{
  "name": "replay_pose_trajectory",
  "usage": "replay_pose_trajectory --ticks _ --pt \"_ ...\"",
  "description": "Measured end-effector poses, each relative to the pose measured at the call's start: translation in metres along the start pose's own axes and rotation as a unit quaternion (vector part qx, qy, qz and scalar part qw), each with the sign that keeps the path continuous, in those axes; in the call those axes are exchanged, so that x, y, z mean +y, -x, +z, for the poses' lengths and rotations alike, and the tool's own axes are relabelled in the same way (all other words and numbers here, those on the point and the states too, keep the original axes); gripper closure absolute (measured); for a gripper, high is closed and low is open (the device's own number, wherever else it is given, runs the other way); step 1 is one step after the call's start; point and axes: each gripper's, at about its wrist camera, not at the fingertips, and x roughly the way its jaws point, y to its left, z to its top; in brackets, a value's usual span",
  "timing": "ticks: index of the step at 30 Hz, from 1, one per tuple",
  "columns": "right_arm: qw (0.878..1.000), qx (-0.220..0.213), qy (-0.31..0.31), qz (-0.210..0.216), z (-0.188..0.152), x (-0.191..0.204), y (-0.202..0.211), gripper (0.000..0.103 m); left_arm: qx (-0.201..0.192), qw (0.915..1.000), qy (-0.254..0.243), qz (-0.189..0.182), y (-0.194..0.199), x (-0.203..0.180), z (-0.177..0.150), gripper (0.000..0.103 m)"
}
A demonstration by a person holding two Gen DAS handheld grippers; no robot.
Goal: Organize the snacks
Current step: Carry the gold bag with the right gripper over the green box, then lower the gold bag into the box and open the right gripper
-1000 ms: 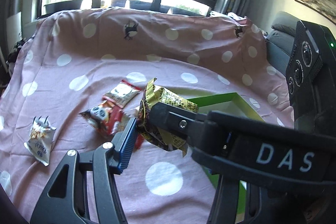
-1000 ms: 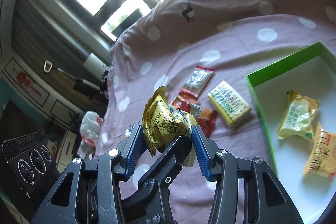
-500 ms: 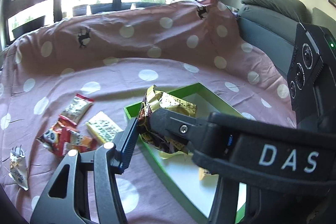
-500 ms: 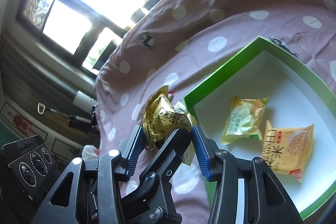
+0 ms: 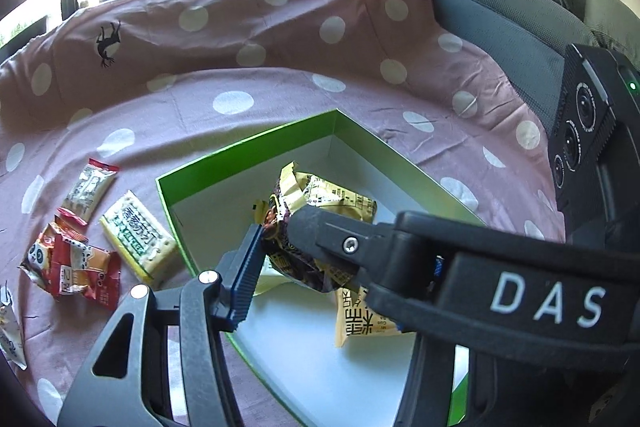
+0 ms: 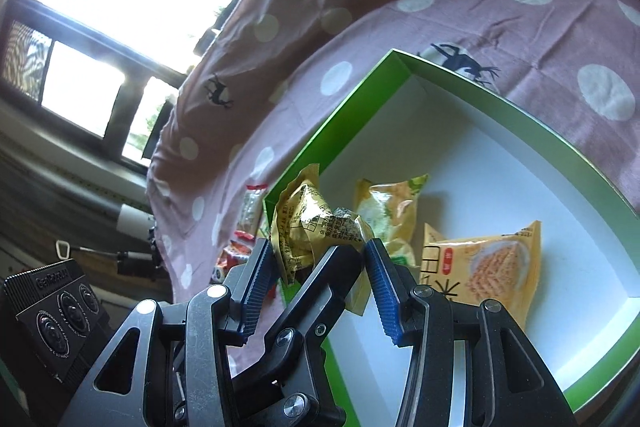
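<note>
Snack packet (image 5: 316, 227) hangs over the green box (image 5: 256, 143) interior, above its near-left corner. Both the left gripper (image 5: 276, 239) and right gripper (image 6: 320, 255) clamp it, crossed.

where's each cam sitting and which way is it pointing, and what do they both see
Left wrist: rides the left gripper, looking forward and down along its fingers at the green box and loose snacks on the pink dotted cloth; the right gripper's arm crosses the lower right.
Right wrist: rides the right gripper, looking down into the same box, windows behind; the left gripper's camera block shows at lower left.
Shared: both grippers clamp one yellow snack packet over the box, where two packets already lie.
</note>
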Motion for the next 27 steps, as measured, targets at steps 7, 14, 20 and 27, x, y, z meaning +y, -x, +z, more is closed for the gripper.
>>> replay_pose_trajectory --ticks 7,14,20,27 --pt "1.0 0.008 -0.013 -0.021 -0.001 -0.01 -0.003 0.051 0.026 0.9996 0.009 -0.008 -0.014 -0.001 -0.002 0.05" --pt "0.999 0.018 -0.019 -0.042 0.001 -0.015 -0.01 0.051 0.05 0.9986 0.019 -0.007 -0.025 0.002 -0.004 0.05" --pt "0.998 0.026 -0.023 -0.06 0.001 -0.02 -0.016 0.051 0.062 0.9977 0.027 -0.003 -0.032 0.003 -0.006 0.051" --pt "0.995 0.026 -0.026 -0.09 0.002 -0.023 -0.019 0.051 0.084 0.996 0.027 -0.007 -0.038 0.006 -0.008 0.049"
